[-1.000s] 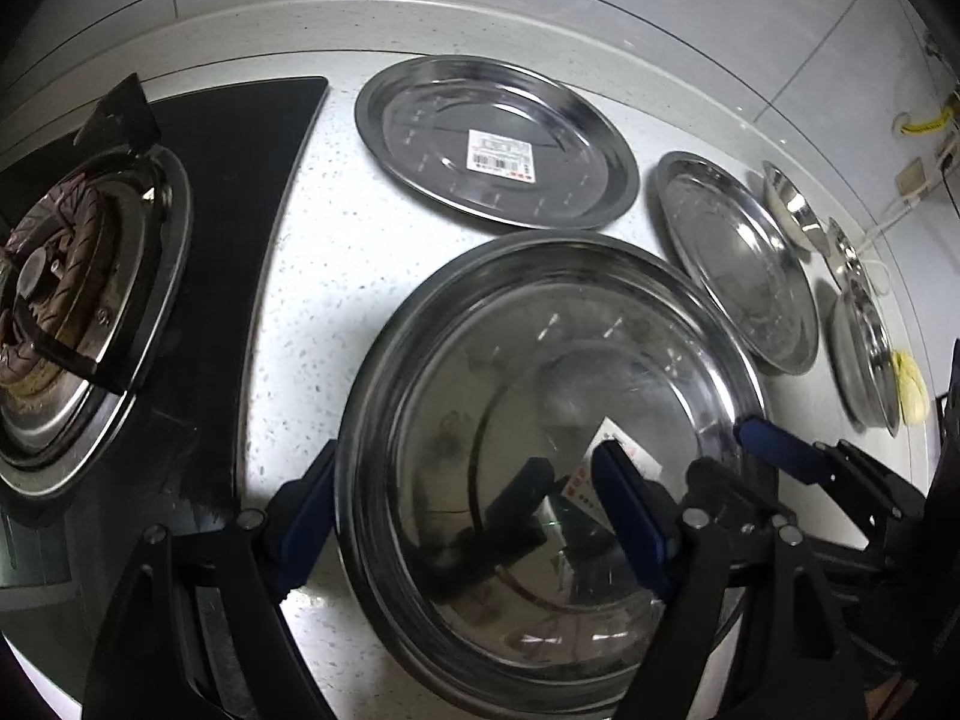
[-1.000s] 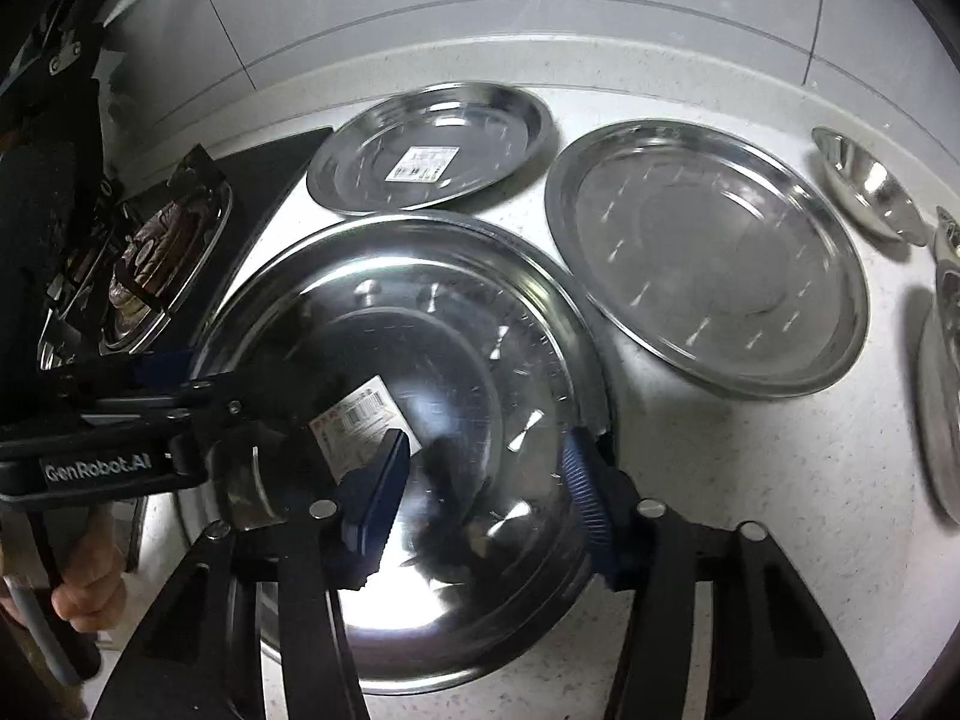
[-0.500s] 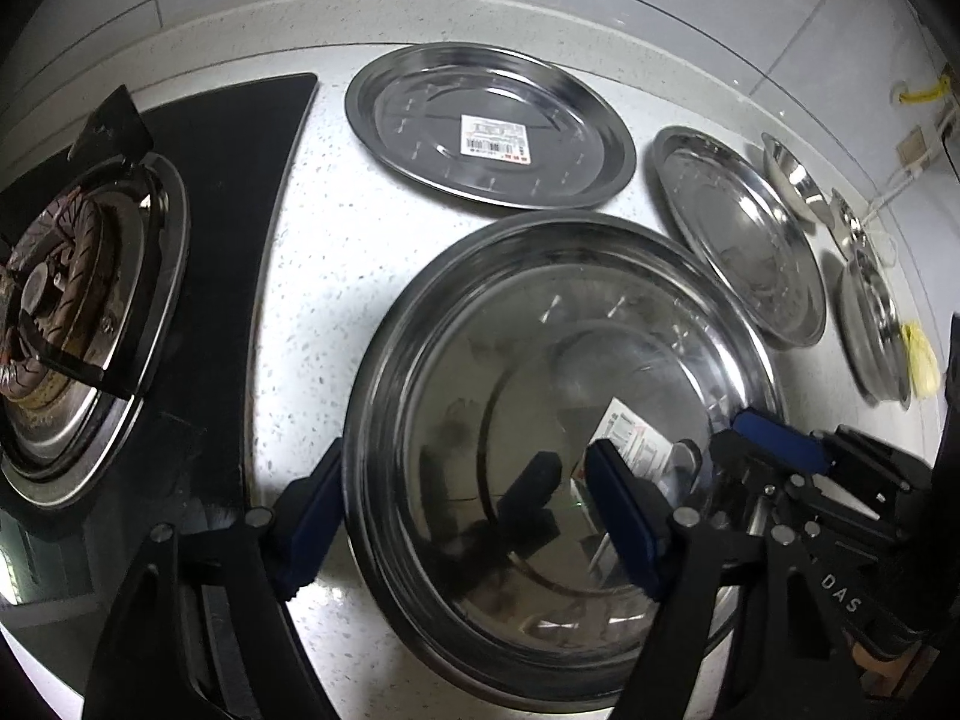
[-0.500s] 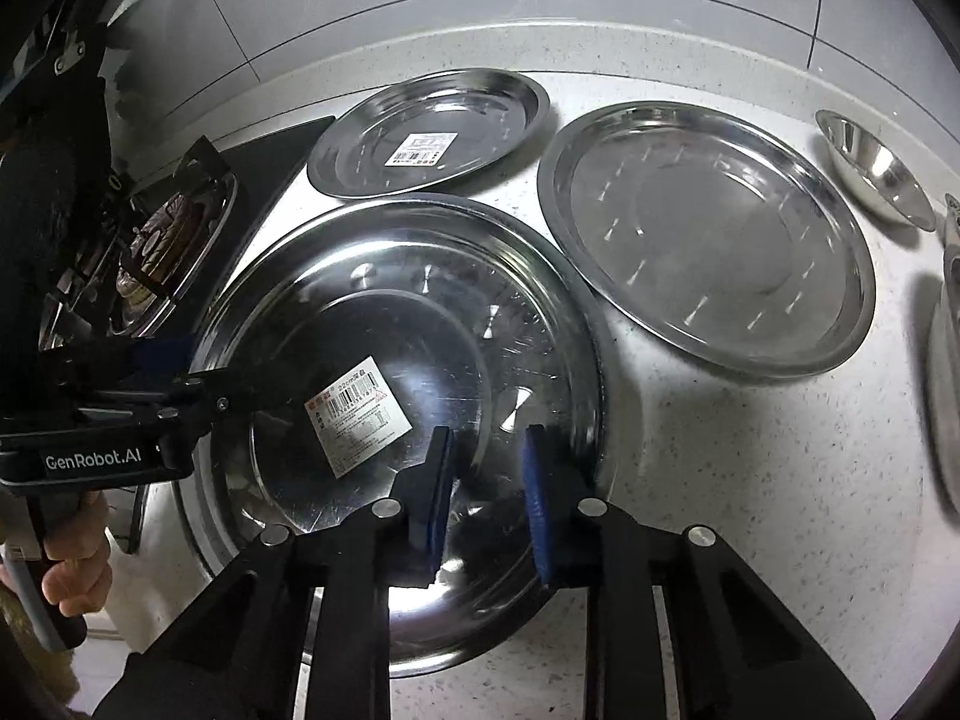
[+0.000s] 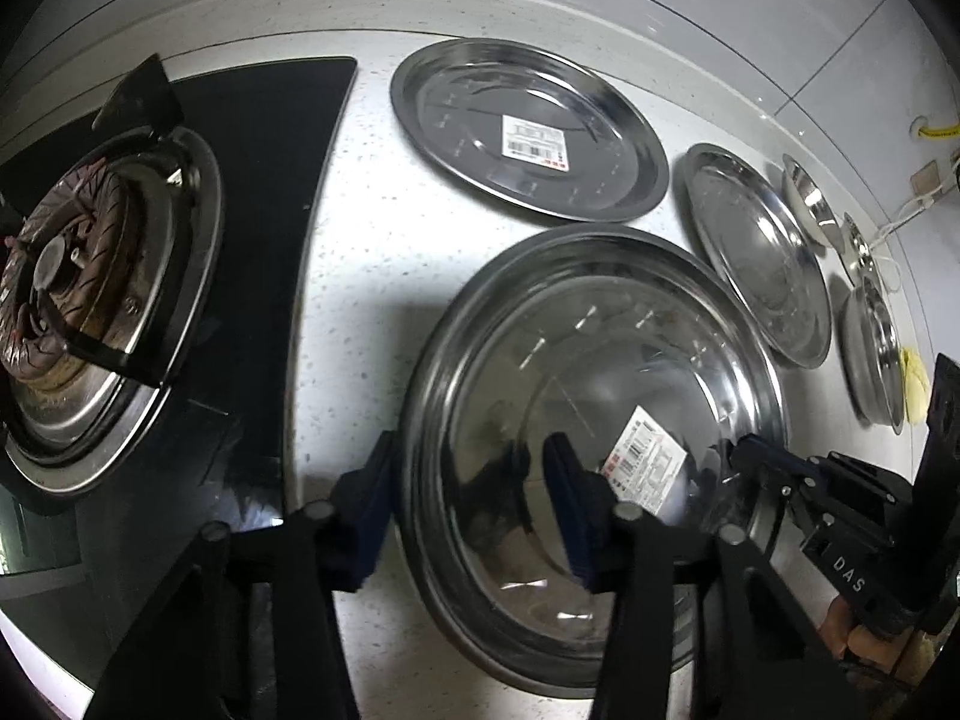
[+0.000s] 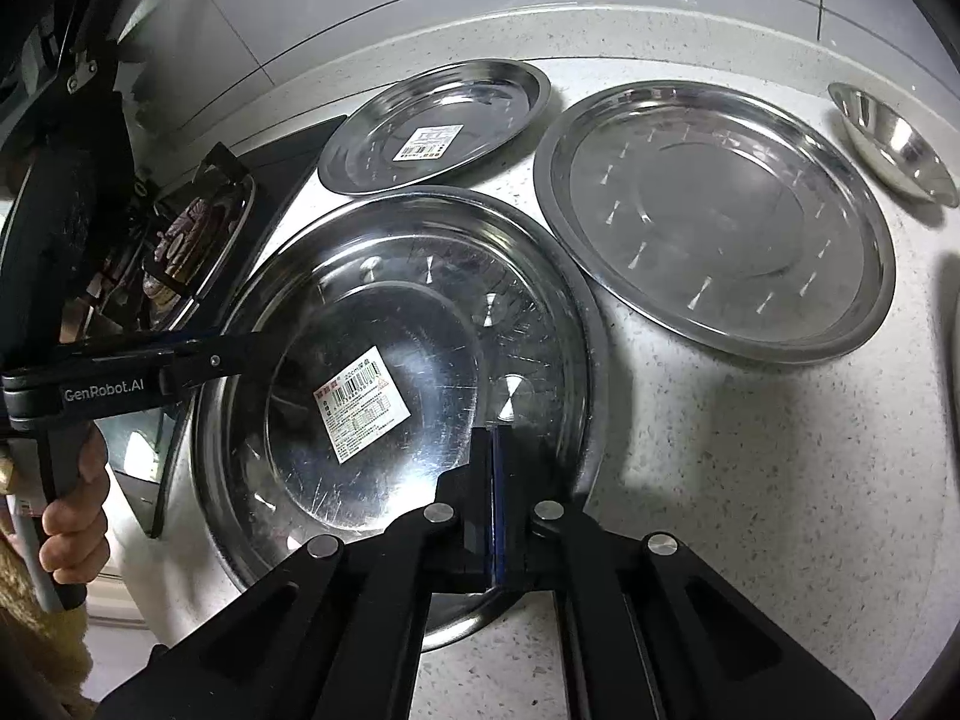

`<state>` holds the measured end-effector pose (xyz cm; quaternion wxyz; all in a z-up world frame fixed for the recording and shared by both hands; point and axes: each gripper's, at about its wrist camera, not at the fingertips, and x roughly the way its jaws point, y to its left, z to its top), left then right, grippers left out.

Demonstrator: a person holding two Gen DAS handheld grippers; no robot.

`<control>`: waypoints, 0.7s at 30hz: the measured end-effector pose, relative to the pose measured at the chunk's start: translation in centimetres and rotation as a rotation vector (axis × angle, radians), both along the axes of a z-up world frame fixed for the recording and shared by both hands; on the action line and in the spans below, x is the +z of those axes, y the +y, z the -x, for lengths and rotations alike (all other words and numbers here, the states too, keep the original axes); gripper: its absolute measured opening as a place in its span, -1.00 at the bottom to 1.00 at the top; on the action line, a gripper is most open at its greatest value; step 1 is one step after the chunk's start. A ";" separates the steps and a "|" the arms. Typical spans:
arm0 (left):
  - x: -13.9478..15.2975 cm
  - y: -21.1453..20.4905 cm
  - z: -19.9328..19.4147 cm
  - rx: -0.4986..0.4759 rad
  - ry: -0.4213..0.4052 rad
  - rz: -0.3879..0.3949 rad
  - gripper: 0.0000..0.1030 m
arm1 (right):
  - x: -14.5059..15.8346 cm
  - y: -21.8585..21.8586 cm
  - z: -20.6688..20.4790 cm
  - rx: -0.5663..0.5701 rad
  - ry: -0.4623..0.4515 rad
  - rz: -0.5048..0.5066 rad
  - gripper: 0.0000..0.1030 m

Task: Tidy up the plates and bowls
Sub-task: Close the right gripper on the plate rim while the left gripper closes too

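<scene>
Countertop [image 6: 750,480], pale and speckled, carries everything, with the black gas stove [image 5: 198,300] sunk in at its nine o'clock end. Biggest of the steel pieces is the large labelled dish [image 6: 420,300] at the middle of the right wrist view, lying flat with a white barcode sticker [image 6: 362,402] on its floor. At two o'clock from it, just beside its rim, lies the plain wide plate [image 6: 714,216]. At twelve o'clock sits the smaller labelled plate [image 6: 432,120], its edge near the big dish and a sticker in its centre. Farther off at two o'clock, near the wall, a small bowl [image 6: 894,144] rests tilted on the counter. From the left wrist view more steel pieces run toward three o'clock, among them another plate [image 5: 873,354] beyond the plain one. The right gripper [image 6: 495,480] comes in from six o'clock with its blue pads pressed together on the near rim of the large dish, pinching it. The left gripper [image 5: 474,510] stands with its fingers spread, straddling the dish's rim at nine o'clock, one pad [image 5: 372,498] outside over the counter and the other inside over the floor; I cannot tell whether either touches the metal.
</scene>
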<state>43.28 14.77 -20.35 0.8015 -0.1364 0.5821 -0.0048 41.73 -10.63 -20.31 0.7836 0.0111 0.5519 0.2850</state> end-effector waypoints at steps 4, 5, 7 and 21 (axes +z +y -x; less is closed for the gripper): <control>-0.1 0.5 0.4 0.020 -0.003 -0.060 -0.73 | -0.2 -0.6 -0.3 -0.004 0.022 -0.041 -0.98; -0.1 0.8 0.5 0.026 -0.004 -0.060 -0.78 | -0.3 -0.7 -0.4 -0.003 0.026 -0.051 -0.98; -0.1 1.3 0.7 0.032 -0.005 -0.028 -0.80 | -0.4 -1.0 -0.6 -0.002 0.036 -0.070 -0.98; -0.2 0.9 0.6 0.029 -0.003 -0.027 -0.80 | 1.2 -2.4 -0.8 -0.040 -0.042 -0.026 -0.98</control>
